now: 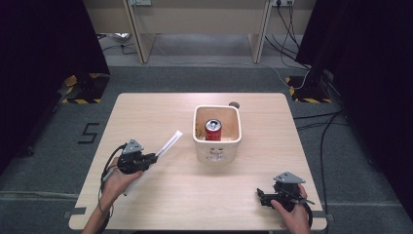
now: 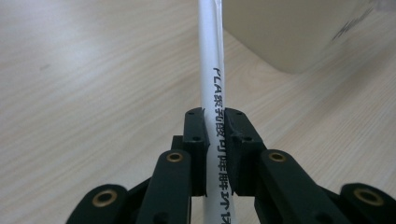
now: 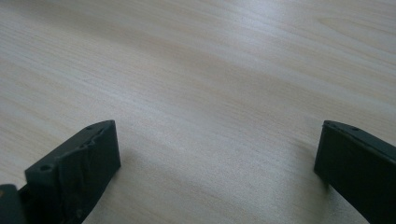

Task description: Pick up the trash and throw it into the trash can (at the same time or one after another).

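A white paper-wrapped straw with black print runs up between the jaws of my left gripper, which is shut on it. In the high view the left gripper sits at the table's left, and the straw slants up and right toward a cream square tub. A red drink can stands upright inside the tub. My right gripper rests near the front right of the table. Its jaws stand wide apart over bare wood with nothing between them.
The light wooden table carries a small dark round spot behind the tub. The tub's wall shows close ahead of the left gripper. Cables and black stands lie on the grey floor beyond the far edge.
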The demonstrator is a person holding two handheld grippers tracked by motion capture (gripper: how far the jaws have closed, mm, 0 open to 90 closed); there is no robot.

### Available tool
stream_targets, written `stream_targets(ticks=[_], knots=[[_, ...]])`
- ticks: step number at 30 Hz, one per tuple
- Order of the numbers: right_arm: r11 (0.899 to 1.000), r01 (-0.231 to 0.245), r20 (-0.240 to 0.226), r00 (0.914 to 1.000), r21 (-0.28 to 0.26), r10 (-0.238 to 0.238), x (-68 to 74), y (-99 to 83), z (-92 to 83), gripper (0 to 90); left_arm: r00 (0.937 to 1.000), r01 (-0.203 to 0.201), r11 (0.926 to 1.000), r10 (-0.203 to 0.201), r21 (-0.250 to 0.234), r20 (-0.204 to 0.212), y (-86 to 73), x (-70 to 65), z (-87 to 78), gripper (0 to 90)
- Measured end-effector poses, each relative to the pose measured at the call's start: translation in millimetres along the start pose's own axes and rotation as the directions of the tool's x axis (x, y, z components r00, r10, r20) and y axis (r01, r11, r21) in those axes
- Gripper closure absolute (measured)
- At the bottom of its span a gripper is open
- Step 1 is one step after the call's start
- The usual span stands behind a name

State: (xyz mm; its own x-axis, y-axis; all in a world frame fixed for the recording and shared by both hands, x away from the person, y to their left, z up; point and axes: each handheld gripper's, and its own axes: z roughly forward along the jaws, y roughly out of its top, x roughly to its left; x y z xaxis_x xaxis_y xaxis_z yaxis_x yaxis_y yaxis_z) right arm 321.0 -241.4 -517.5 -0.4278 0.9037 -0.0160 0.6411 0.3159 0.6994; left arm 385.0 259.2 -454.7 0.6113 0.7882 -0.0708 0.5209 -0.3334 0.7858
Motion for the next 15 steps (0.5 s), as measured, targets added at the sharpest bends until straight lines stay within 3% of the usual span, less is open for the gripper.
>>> stream_targets(ticks=[7, 15], knots=[[1.000, -0.004, 0.000, 1.0000, 0.001, 0.004, 0.4, 0.0, -0.1, 0.2, 0.9999, -0.016, 0.9994, 0.016, -0.030, 0.002, 19.4, 3.7, -13.9, 79.3], [1.000, -0.004, 0.001, 1.0000, 0.001, 0.004, 0.3, 0.0, -0.1, 0.2, 0.9979, -0.046, 0.9969, 0.049, -0.064, 0.043, 44.6, -1.4, -25.4, 79.3]])
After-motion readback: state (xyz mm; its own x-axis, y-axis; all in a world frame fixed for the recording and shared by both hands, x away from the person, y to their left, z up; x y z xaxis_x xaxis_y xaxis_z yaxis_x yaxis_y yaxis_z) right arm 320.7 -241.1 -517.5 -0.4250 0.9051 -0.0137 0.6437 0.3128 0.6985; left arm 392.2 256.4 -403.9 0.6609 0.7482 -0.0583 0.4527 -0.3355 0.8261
